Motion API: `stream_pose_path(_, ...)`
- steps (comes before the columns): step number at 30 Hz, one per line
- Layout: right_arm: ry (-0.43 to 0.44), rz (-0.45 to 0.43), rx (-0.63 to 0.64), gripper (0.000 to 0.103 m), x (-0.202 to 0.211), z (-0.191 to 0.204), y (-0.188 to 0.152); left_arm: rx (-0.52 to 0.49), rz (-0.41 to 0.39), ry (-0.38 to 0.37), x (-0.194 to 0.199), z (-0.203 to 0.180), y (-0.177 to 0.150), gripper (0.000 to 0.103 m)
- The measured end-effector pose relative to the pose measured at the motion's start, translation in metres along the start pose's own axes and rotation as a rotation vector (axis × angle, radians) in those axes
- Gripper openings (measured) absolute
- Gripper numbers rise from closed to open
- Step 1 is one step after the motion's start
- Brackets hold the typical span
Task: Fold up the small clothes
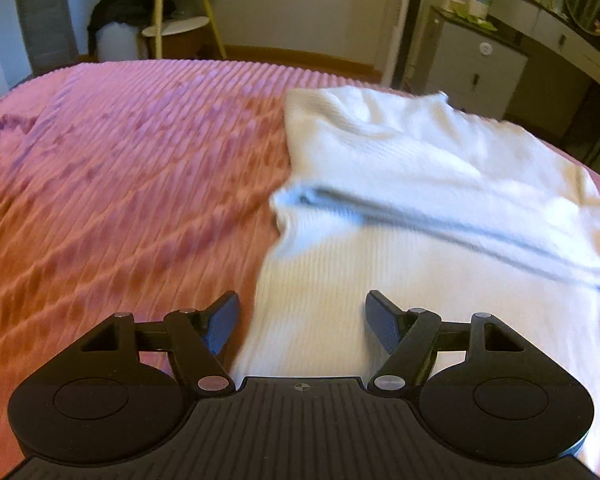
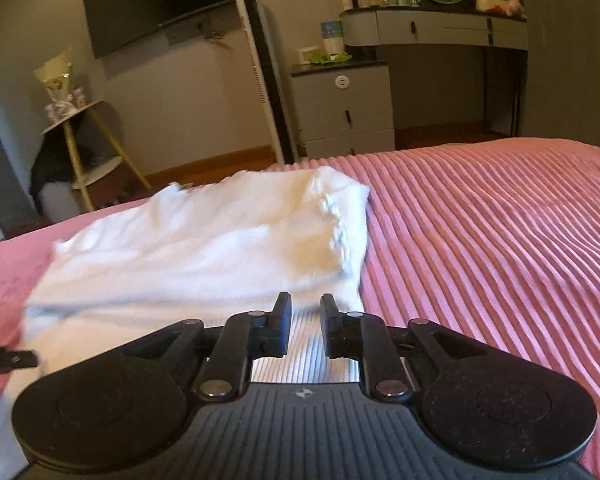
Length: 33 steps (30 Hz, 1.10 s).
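**Left wrist view: garment half-folded, both grippers over its near end**

White knit garment (image 1: pixel 432 184) spread on pink ribbed bedspread (image 1: pixel 120 168), one layer already lapped over, fold edge crossing the cloth left to right. Long axis running away from both grippers toward the grey cabinet (image 2: pixel 342 108). Left gripper (image 1: pixel 302 320) wide open, empty, straddling the garment's near left border (left finger over bedspread, right finger over knit). Right gripper (image 2: pixel 305 330) narrowly open with a slim gap, knit visible beneath it, nothing pinched as far as can be told. Both about equally near the garment's near hem. Likely next: pinch near corners, carry forward along the long axis toward the cabinet-side end.
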State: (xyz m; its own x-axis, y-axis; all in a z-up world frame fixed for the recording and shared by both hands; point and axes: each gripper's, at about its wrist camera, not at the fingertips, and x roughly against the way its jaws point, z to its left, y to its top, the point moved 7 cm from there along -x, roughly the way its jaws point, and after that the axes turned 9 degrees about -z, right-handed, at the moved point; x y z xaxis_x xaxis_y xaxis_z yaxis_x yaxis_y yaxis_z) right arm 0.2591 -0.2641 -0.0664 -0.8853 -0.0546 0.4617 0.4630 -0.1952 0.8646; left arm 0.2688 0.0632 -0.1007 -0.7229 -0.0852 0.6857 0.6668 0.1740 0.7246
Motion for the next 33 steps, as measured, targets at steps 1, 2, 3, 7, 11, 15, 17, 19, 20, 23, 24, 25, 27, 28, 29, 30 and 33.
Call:
stream_pose_path(1,0.013,0.007,-0.001,0.022,0.018,0.000,-0.006,-0.003,0.006,-0.011,0.009,0.000,-0.006,0.076)
stream_pose_path(2,0.020,0.019,0.003,0.029,0.032,0.000,-0.011,-0.007,0.018,-0.022,0.018,0.000,-0.014,0.077)
stream_pose_path(3,0.022,0.031,0.004,0.032,0.049,-0.001,-0.019,-0.011,0.026,-0.029,0.025,0.000,-0.022,0.077)
stream_pose_path(7,0.030,0.116,-0.019,0.039,0.097,-0.010,-0.049,-0.021,0.054,-0.011,0.052,0.008,-0.056,0.077)
stream_pose_path(11,0.002,0.207,-0.009,0.045,0.121,-0.016,-0.074,0.014,0.058,0.010,0.079,0.018,-0.075,0.077)
stream_pose_path(15,0.011,0.251,0.034,0.045,0.138,-0.009,-0.087,-0.018,0.063,0.041,0.097,0.026,-0.091,0.077)
stream_pose_path(17,0.005,0.275,0.048,0.045,0.143,-0.007,-0.094,-0.041,0.074,0.082,0.101,0.033,-0.099,0.077)
stream_pose_path(19,0.002,0.312,0.061,0.045,0.144,-0.007,-0.103,-0.044,0.101,0.100,0.102,0.040,-0.105,0.077)
stream_pose_path(20,-0.001,0.328,0.064,0.045,0.144,-0.007,-0.109,-0.033,0.120,0.097,0.102,0.043,-0.107,0.076)
stream_pose_path(23,0.000,0.391,0.050,0.045,0.142,-0.008,-0.124,0.038,0.168,0.076,0.100,0.054,-0.112,0.074)
stream_pose_path(24,-0.001,0.406,0.044,0.045,0.141,-0.009,-0.127,0.054,0.172,0.074,0.100,0.057,-0.113,0.073)
stream_pose_path(25,-0.001,0.413,0.045,0.045,0.141,-0.009,-0.130,0.062,0.178,0.067,0.100,0.059,-0.113,0.071)
stream_pose_path(27,0.001,0.418,0.041,0.043,0.141,-0.009,-0.130,0.060,0.183,0.072,0.102,0.061,-0.113,0.063)
stream_pose_path(28,0.002,0.422,0.039,0.043,0.142,-0.010,-0.130,0.062,0.185,0.070,0.105,0.063,-0.113,0.058)
stream_pose_path(29,0.002,0.427,0.039,0.041,0.142,-0.010,-0.131,0.069,0.189,0.071,0.107,0.065,-0.114,0.055)
stream_pose_path(30,0.002,0.432,0.040,0.040,0.143,-0.011,-0.131,0.078,0.192,0.073,0.109,0.068,-0.114,0.055)
stream_pose_path(33,0.005,0.439,0.067,0.036,0.146,-0.008,-0.132,0.077,0.208,0.063,0.112,0.074,-0.115,0.054)
